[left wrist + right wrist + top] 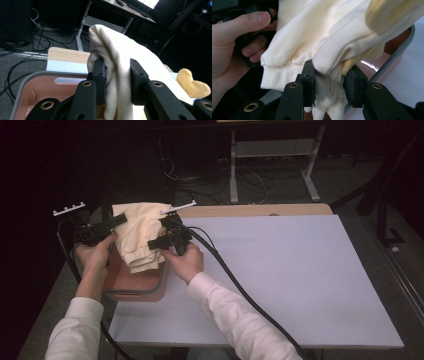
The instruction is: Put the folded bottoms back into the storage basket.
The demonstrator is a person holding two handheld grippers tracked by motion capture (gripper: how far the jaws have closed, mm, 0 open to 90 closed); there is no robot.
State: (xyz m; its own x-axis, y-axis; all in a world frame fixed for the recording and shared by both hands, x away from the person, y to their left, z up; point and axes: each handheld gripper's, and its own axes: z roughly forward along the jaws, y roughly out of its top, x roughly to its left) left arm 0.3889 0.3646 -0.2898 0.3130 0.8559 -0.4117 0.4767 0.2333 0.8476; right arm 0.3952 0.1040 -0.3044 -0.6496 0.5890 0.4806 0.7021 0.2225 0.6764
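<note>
Gripping from the left in the high view, the left tongs [107, 227] are clamped on one edge of a cream garment [140, 237], which is bunched up and held above a pinkish bin [137, 287] with a grey rim standing at the left end of the white surface [280, 280]. In the left gripper view those tongs [117, 82] pinch a thick fold of the cream fabric between their black pads, with the bin's inside just below and a strip of the wooden edge beyond it. Further right in the high view, the right tongs [167, 240] hold the garment's other side, closed on it as well. In the right gripper view these tongs [329, 85] bite on ribbed cuff material, with the person's left hand [234, 42] at the left and the bin's rim at the right.
</note>
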